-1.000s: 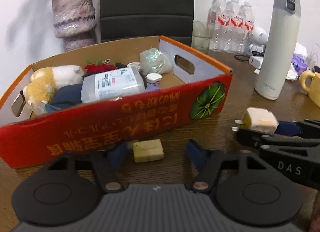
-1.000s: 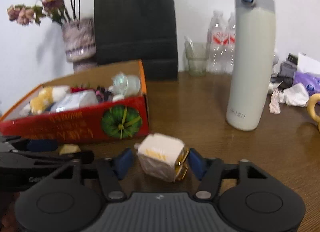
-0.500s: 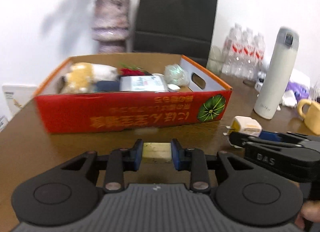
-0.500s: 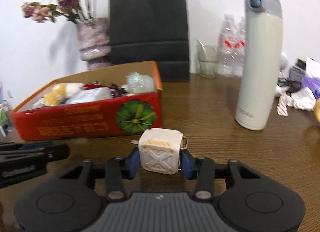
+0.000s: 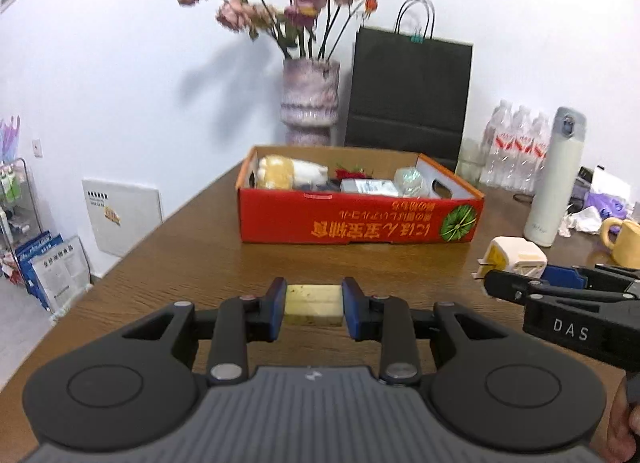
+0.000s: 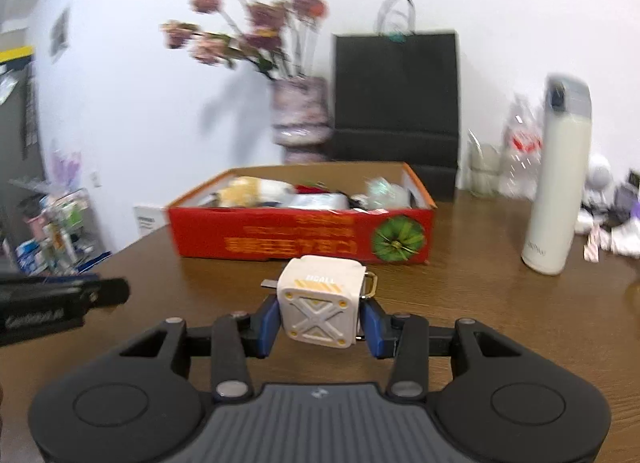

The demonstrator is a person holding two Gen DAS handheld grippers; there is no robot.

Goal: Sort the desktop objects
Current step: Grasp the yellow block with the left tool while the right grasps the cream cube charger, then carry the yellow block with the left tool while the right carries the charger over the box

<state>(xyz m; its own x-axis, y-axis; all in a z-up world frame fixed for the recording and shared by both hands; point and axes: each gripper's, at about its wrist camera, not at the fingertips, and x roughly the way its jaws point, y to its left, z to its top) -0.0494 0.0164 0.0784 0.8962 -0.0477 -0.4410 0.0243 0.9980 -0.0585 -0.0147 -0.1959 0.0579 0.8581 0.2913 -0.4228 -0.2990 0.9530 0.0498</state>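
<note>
Brown wooden table [image 5: 168,251]: left edge runs diagonally, floor beyond it; bare wood between the tongs and the box. Red cardboard box [image 5: 360,219] sits mid-table, open top, holding a plush toy [image 5: 288,172], a white packet [image 5: 370,186], a clear crumpled wrap [image 5: 410,180], something red. Behind it a black paper bag [image 5: 408,91] and a vase of flowers [image 5: 310,101]. White thermos [image 6: 556,179] upright to the right, well apart from the box. Left tongs [image 5: 313,305] clamped on a yellowish eraser block [image 5: 313,303], off the table. Right tongs [image 6: 320,319] clamped on a white cube charger [image 6: 320,309], in front of the box.
</note>
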